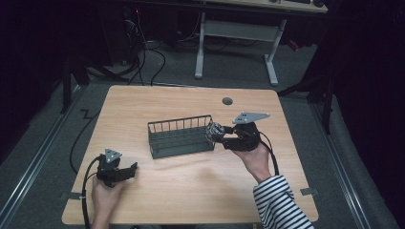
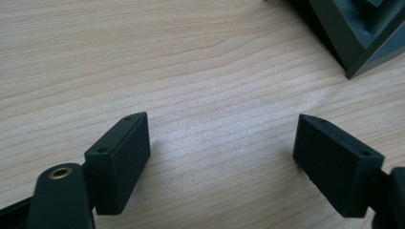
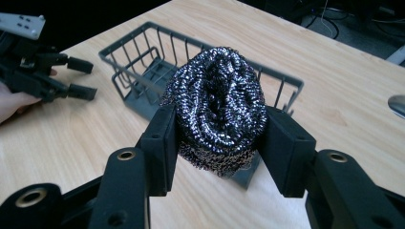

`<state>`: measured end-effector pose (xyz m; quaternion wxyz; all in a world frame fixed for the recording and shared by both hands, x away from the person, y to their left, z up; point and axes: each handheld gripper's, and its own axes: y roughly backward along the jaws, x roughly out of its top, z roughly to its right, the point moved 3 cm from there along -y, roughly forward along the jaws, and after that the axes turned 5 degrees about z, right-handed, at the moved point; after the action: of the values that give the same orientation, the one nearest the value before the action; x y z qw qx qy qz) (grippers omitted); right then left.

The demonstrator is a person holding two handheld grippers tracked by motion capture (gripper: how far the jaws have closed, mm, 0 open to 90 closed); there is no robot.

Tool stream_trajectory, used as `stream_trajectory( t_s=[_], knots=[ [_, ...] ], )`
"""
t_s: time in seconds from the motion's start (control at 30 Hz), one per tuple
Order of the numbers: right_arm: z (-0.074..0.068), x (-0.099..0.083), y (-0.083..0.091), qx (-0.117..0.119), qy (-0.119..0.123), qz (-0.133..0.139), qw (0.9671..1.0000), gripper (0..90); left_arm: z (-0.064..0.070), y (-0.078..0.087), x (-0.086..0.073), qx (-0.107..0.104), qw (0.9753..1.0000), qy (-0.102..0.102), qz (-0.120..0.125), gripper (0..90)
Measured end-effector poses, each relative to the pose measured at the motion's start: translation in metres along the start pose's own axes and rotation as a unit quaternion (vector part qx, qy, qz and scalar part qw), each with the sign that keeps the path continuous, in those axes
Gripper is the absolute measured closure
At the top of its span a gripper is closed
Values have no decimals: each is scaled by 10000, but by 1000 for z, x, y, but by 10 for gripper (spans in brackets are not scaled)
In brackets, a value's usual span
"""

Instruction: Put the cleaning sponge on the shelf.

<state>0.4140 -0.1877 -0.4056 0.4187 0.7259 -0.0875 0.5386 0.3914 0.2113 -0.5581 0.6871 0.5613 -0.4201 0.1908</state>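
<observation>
The right gripper [image 3: 217,138] clamps a steel wool scourer [image 3: 217,112] between its jaws, held just beside the right end of the wire basket [image 1: 179,135], probably so it can go in. The left gripper [image 1: 128,171] rests on the table [image 1: 191,191], jaws apart and empty. No readable writing or brand anywhere
</observation>
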Motion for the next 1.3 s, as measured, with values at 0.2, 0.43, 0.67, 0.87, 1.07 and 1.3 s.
stream_trajectory(
  t_s=[0.2,0.43,0.67,0.87,1.07,1.3],
  knots=[
    [4,12,-24,10,16,-184,9998,508,0,0,0,-1,10000,0,0,206],
    [11,14,-61,-95,-96,-473,9988,505,0,0,0,-2,10000,0,0,206],
    [18,13,-89,-282,-208,-682,9971,500,0,0,0,-6,10000,-2,-1,205],
    [21,7,-101,-400,-245,-884,9950,493,0,0,0,-14,10000,-8,0,204],
    [24,2,-110,-459,-294,-993,9936,474,0,0,0,-14,10000,-8,0,204],
    [22,3,-109,-499,-240,-920,9942,422,0,0,0,-18,10000,-14,0,205]
  ],
)
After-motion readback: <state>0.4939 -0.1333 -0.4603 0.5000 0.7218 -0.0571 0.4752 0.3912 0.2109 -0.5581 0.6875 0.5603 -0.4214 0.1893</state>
